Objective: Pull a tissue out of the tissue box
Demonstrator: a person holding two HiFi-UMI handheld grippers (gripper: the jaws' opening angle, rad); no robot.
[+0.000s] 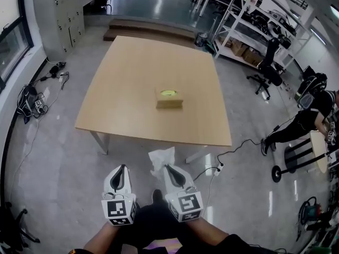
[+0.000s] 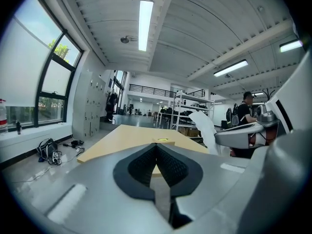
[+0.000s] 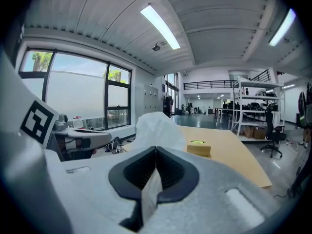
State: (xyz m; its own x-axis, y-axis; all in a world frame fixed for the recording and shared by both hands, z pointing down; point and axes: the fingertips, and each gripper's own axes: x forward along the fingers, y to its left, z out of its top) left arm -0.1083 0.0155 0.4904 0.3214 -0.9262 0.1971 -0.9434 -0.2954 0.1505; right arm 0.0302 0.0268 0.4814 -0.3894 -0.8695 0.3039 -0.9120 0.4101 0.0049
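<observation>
A tan tissue box (image 1: 169, 98) with a green-rimmed slot sits in the middle of the wooden table (image 1: 122, 78). Both grippers hang side by side short of the table's front edge, away from the box. My right gripper (image 1: 167, 168) is shut on a white tissue (image 1: 161, 160) that stands up crumpled past its tip. In the right gripper view the tissue (image 3: 158, 126) billows above the jaws (image 3: 156, 150), with the box (image 3: 199, 148) beyond. My left gripper (image 1: 123, 168) is shut with nothing in it; in the left gripper view (image 2: 156, 147) the box (image 2: 161, 141) lies ahead.
Metal shelving (image 1: 249, 30) and an office chair (image 1: 269, 73) stand at the back right. A person (image 1: 304, 118) leans by a stool (image 1: 296, 160) at the right. Cables and bags (image 1: 32, 99) lie on the floor at the left; a power cord (image 1: 233, 150) runs under the table's front right corner.
</observation>
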